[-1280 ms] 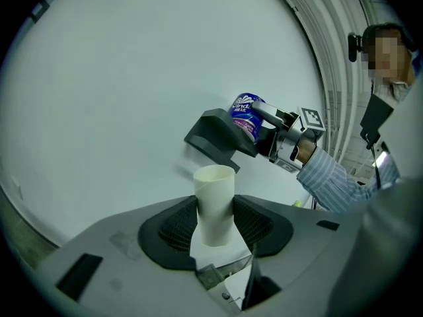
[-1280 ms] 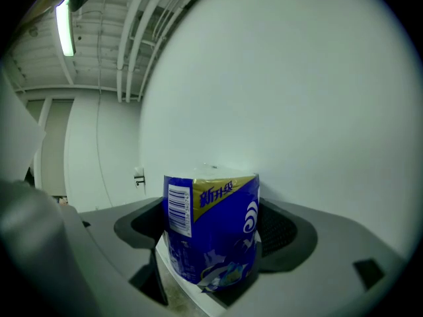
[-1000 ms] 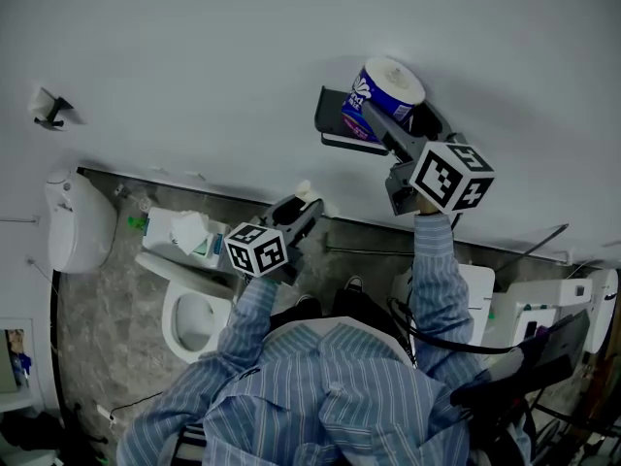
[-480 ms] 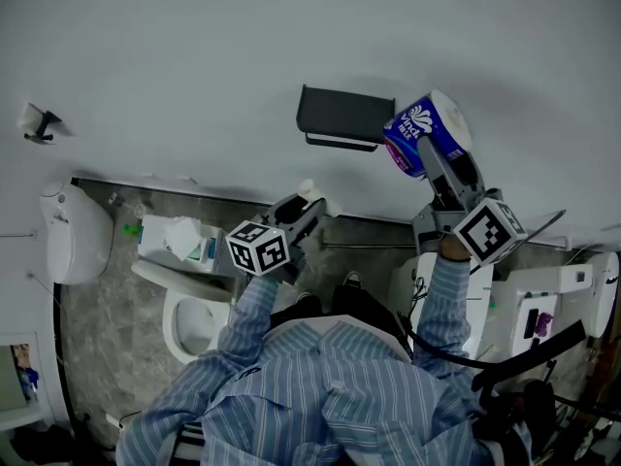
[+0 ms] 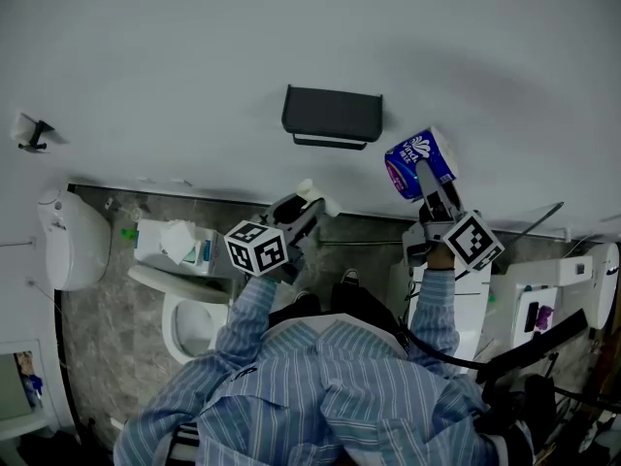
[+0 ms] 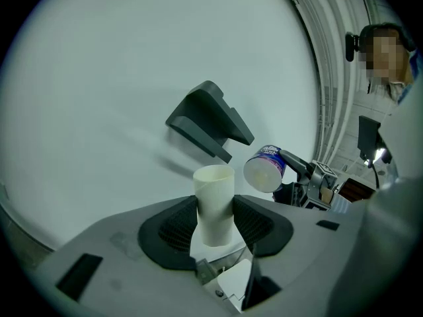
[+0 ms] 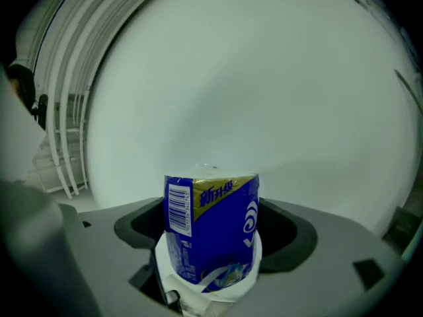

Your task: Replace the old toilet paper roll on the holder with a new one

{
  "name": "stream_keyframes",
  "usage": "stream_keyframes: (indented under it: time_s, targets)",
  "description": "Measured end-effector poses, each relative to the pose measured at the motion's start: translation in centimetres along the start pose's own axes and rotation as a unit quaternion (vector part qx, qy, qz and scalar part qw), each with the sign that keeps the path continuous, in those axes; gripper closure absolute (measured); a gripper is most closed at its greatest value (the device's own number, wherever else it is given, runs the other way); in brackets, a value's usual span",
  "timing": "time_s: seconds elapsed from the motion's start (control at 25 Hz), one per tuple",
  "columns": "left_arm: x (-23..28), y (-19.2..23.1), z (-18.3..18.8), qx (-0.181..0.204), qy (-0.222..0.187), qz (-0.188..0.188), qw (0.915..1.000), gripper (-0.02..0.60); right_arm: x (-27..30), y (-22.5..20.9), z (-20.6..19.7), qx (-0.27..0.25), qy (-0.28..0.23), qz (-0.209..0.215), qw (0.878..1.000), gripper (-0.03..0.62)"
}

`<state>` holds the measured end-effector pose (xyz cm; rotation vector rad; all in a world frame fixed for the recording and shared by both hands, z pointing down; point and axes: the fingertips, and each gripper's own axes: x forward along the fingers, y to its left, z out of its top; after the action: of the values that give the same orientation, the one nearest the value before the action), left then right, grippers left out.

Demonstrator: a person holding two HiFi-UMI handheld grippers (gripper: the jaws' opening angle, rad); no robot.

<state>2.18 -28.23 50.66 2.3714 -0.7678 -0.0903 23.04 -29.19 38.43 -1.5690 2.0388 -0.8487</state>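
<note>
The left claw (image 5: 305,208) is clamped on the empty cardboard core (image 6: 215,200), which stands upright between its pads. The right claw (image 5: 428,175) is closed around the new roll (image 5: 418,162), which is in a blue wrapper. The roll is right of the empty holder (image 5: 332,116) on the wall, apart from it. I think the smooth wrapper may slip from the pads when the roll is pressed into the holder, and the roll would fall.

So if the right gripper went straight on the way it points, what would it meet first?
Probably the bare wall: the right gripper, shut on the wrapped roll, faces only plain wall; the holder sits off to the left. Depth is unclear.
</note>
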Motion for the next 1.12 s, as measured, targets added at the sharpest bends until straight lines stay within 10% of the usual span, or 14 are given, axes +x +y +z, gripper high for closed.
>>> stream_keyframes:
  time_s: [0.76, 1.12]
  targets:
    - [-3.8, 1.5, 0.0, -0.008, -0.025, 0.051, 0.9984, 0.408, 3.6, -3.7, -3.4, 0.226, -0.022, 0.022, 0.974, 0.180]
    - [-4.1, 1.4, 0.1, -0.006, -0.027, 0.050, 0.9984, 0.409, 5.1, -3.0, -4.1, 0.210, -0.008, 0.029, 0.977, 0.180]
